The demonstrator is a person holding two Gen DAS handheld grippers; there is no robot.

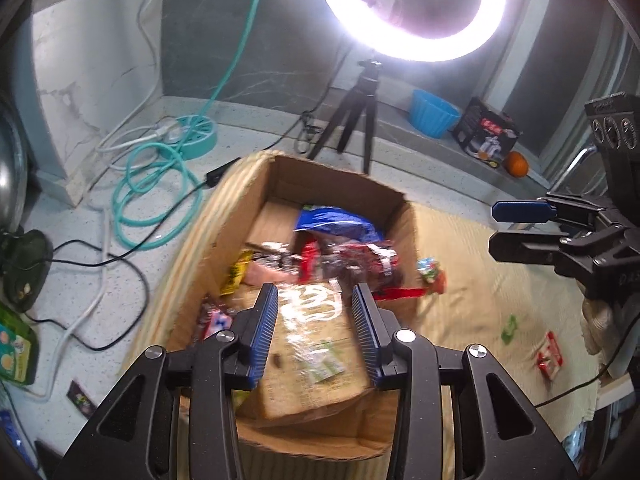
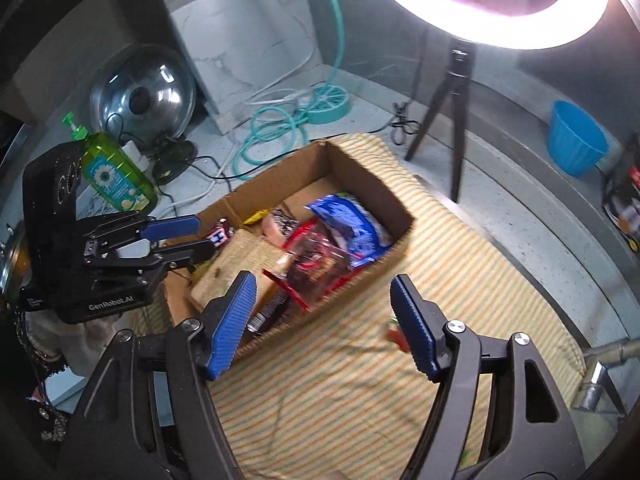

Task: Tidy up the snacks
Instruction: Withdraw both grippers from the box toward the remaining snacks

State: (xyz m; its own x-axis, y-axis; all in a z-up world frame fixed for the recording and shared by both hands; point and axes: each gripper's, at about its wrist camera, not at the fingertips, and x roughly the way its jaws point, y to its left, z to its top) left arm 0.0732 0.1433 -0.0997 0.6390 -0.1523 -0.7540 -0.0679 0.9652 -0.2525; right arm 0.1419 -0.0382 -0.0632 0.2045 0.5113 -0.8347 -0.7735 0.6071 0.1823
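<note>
Blue-padded fingers of my left gripper [image 1: 315,300] are standing spread at frame bottom, empty, hovering over the cardboard box [image 1: 280,176] at centre, where most snacks are lying. My right gripper [image 2: 324,300] is gaping wider, also empty. I am noting loose packets [image 1: 550,360] lying at lower right on the striped cloth [image 2: 360,380]. Risk, in my judgement: the overhanging red wrapper [image 1: 400,292] slipping out if nudged.

Snack wrappers in the cardboard box [image 1: 280,184] are too motion-smeared to read any labels, and the ring light [image 2: 500,20] is cut off up top.
</note>
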